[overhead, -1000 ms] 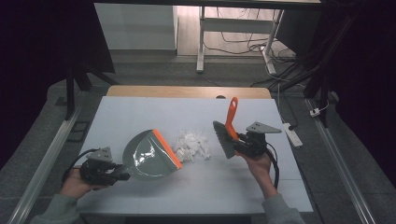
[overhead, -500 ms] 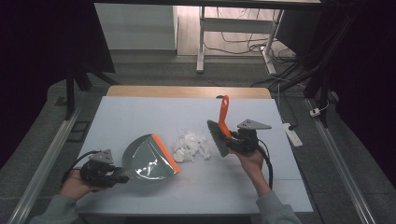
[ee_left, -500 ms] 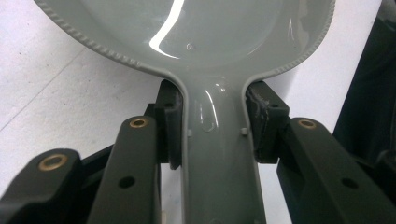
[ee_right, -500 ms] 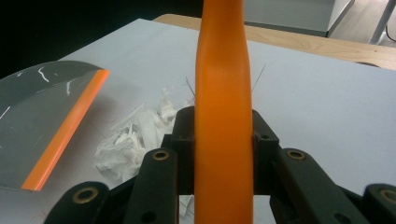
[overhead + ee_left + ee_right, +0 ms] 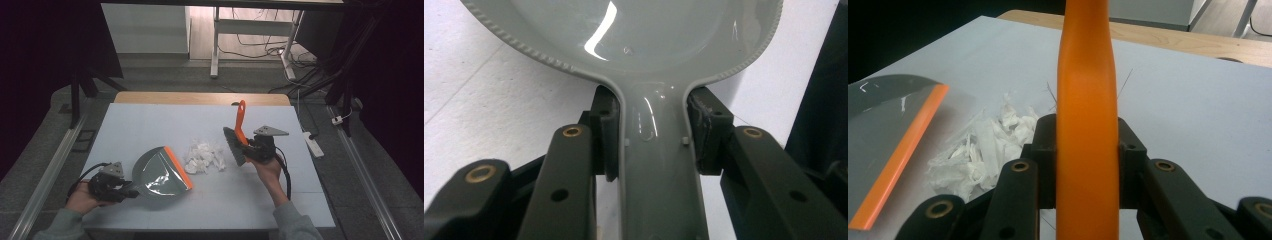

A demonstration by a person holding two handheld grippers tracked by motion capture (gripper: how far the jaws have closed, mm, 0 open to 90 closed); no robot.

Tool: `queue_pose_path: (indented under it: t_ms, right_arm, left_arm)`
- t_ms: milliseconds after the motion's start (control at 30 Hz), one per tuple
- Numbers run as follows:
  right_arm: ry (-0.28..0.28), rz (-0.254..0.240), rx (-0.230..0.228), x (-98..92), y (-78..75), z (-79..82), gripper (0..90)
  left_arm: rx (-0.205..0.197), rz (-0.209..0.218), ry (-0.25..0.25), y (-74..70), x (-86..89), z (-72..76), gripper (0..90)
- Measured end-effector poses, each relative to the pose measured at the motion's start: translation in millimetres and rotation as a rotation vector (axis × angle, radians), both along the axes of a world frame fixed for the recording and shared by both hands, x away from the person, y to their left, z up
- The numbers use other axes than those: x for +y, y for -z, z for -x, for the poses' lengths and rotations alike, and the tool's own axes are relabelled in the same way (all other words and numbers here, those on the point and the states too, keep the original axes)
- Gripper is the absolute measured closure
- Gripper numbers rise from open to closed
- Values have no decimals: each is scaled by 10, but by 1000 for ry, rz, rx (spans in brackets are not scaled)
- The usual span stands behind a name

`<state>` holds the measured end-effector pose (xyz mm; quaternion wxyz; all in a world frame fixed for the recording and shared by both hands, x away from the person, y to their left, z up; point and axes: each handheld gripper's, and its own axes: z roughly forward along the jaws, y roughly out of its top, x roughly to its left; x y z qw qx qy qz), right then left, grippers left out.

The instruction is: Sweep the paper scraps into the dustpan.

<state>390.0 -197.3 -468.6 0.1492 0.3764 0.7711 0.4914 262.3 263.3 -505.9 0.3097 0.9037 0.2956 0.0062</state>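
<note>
At the left edge of the desk point(image 5: 150, 112), our left tool point(image 5: 111, 186) is pinched on the handle of the grey dustpan point(image 5: 160, 172), both pads pressed against its neck. The pan lies flat, its orange lip point(image 5: 178, 166) facing the pile of torn paper scraps point(image 5: 204, 156), which sits just beside it, at mid-desk. Right of the pile, our right tool point(image 5: 250, 146) is clamped on the orange handle of the brush point(image 5: 239, 131), whose dark bristles hang just beside the scraps.

We judge that we are at the sweeping step: the scraps lie between brush and pan, none yet in the pan. Next we must draw the bristles leftward through the pile while holding the lip flat against the desk.

Nothing blocks that path. A white power strip point(image 5: 312, 143) lies well apart at the right edge.
</note>
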Motion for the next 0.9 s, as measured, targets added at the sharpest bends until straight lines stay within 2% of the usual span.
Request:
queue_pose_path:
  t_ms: [133, 367, 467, 700, 900]
  right_arm:
    - [2, 8, 1, 25, -3, -35, 702]
    - [-1, 14, -3, 155, -45, -158, 702]
    - [0, 50, 4, 238, -36, -238, 702]
    - [17, 81, 20, 362, -26, -400, 702]
    - [22, 117, 55, 457, -23, -529, 702]
  left_arm:
    - [6, -3, 17, 14, -19, 3, 616]
    - [22, 4, 15, 33, -5, 2, 616]
    - [28, 8, 3, 38, -6, -14, 615]
    - [44, 7, 19, 59, -50, -29, 615]
    - [53, 15, 30, 73, -83, -50, 615]
